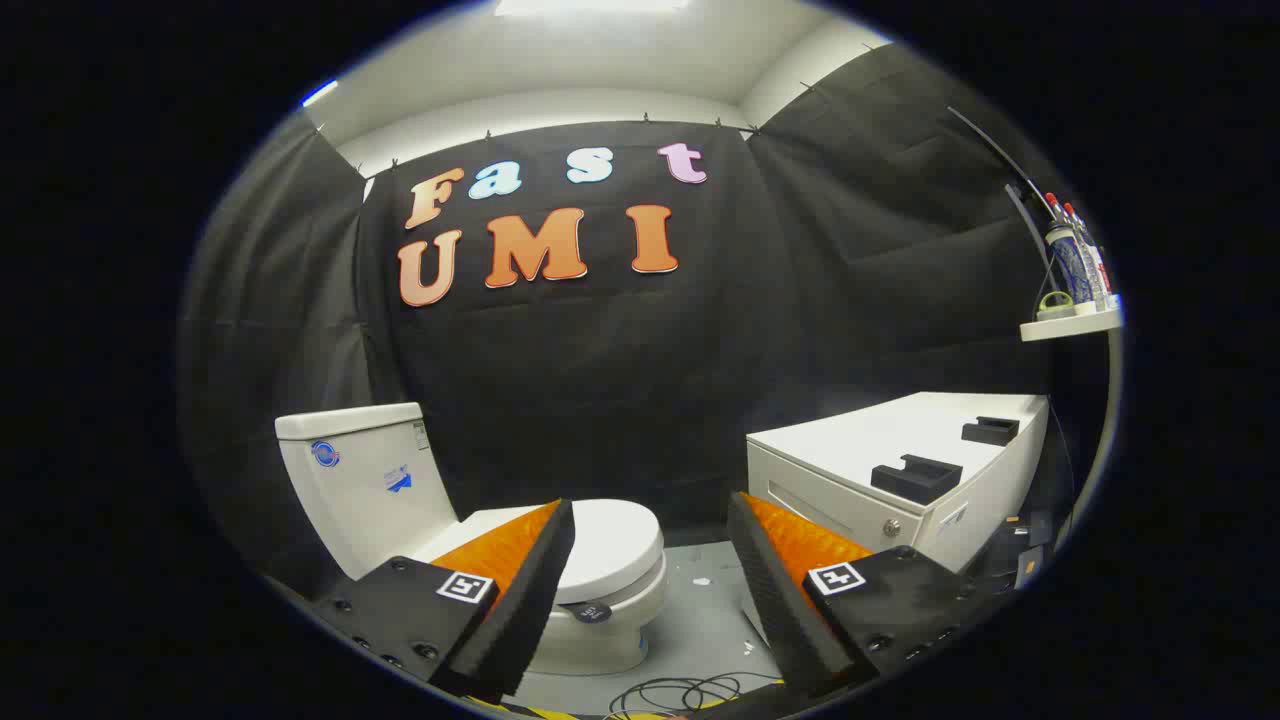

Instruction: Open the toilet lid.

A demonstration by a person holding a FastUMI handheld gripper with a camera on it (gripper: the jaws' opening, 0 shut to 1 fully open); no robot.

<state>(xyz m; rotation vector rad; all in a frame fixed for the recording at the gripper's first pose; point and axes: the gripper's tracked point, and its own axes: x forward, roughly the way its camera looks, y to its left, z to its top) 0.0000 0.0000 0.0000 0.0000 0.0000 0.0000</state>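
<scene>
A white toilet stands ahead and to the left, its tank [360,480] against the black cloth wall. Its lid [610,545] lies flat and closed over the bowl [600,640]. A small dark tab [592,612] sits at the lid's front edge. My gripper [650,530] is open, with a wide gap between its fingers. The left finger [520,590] overlaps the lid's near left part in the view, above it and apart from it. The right finger [790,590] is off to the right of the bowl, over the floor.
A white cabinet [900,470] with two black blocks on top stands to the right of the toilet. A small wall shelf [1070,322] above it holds bottles. Grey floor [700,610] lies between toilet and cabinet, with loose cables [680,692] near my fingers.
</scene>
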